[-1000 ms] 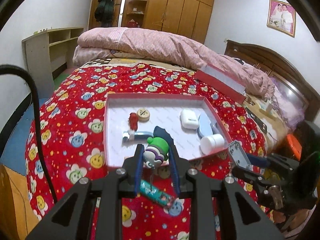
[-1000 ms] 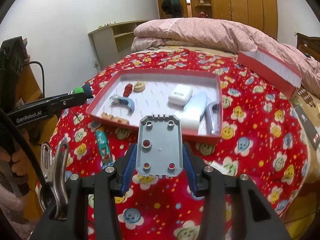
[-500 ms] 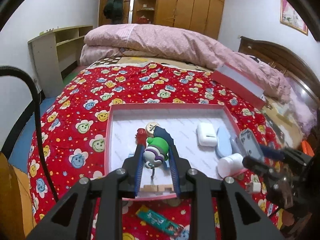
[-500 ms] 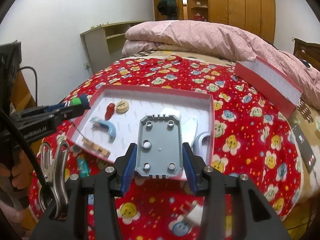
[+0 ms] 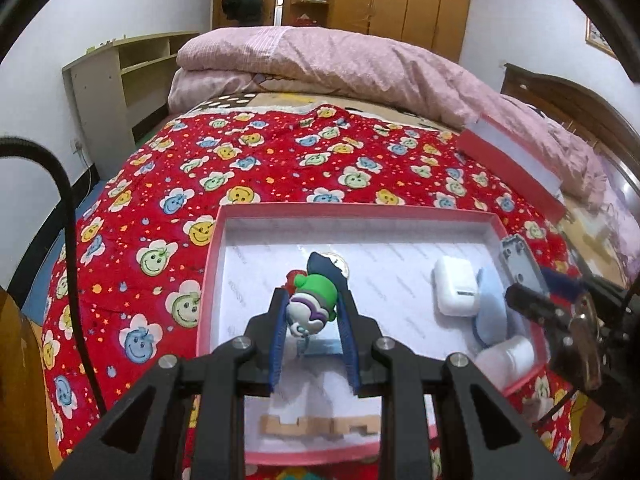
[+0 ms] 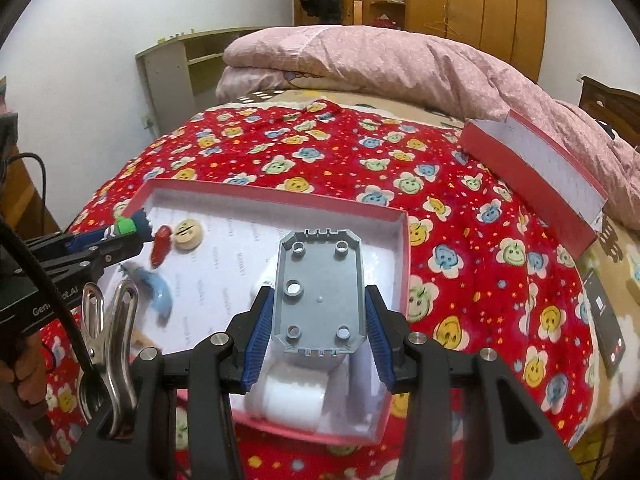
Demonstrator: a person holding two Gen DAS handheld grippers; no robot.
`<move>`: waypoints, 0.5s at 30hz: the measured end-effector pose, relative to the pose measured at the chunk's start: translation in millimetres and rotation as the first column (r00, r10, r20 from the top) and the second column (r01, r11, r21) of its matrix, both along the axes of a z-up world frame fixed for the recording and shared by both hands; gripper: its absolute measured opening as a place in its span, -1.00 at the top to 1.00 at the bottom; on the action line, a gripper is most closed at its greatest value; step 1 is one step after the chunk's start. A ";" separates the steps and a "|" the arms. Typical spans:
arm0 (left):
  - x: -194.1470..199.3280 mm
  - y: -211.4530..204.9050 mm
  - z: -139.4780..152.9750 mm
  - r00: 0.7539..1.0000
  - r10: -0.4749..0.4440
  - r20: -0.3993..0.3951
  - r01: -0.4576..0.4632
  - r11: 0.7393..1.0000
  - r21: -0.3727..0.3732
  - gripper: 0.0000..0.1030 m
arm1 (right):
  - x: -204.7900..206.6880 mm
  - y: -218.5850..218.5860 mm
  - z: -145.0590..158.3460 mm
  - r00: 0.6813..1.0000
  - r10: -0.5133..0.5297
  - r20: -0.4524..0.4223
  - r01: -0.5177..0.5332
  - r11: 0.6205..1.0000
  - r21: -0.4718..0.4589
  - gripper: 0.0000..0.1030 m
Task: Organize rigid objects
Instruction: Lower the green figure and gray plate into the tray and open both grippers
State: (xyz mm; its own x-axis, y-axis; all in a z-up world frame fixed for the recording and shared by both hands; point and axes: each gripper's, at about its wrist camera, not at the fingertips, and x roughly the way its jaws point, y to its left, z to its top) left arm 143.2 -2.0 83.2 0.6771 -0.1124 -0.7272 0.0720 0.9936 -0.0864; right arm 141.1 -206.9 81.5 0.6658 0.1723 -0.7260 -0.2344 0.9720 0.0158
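The left gripper (image 5: 313,322) fingers pinch a small toy figure (image 5: 312,304) above the red tray (image 5: 208,276) on the bed (image 5: 260,160). The right gripper (image 6: 319,322) fingers pinch a grey plastic plate (image 6: 320,292) over the tray's right half, above a white case (image 5: 456,286).

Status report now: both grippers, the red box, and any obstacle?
Left gripper shut on toy figure. Right gripper shut on grey plate. Both over red box. White case and jar lie beneath.
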 end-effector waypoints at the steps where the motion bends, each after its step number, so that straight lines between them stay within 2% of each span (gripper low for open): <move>1: 1.4 0.3 -1.1 1.000 0.002 -0.001 -0.002 1.000 0.002 0.50 | 3.0 -0.6 -1.0 1.000 -0.002 -0.003 0.002 1.000 -0.001 0.12; 15: 17.9 -1.7 -15.1 0.999 0.005 -0.036 -0.005 1.000 0.000 0.50 | 27.4 -3.5 -15.3 0.999 -0.023 -0.040 0.022 1.000 -0.012 0.12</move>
State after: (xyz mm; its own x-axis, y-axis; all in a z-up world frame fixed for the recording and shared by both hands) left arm 161.1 -3.7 68.1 0.6508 -0.1088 -0.7514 0.0637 0.9940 -0.0887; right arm 168.5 -210.5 66.2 0.6400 0.1494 -0.7537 -0.2119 0.9772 0.0138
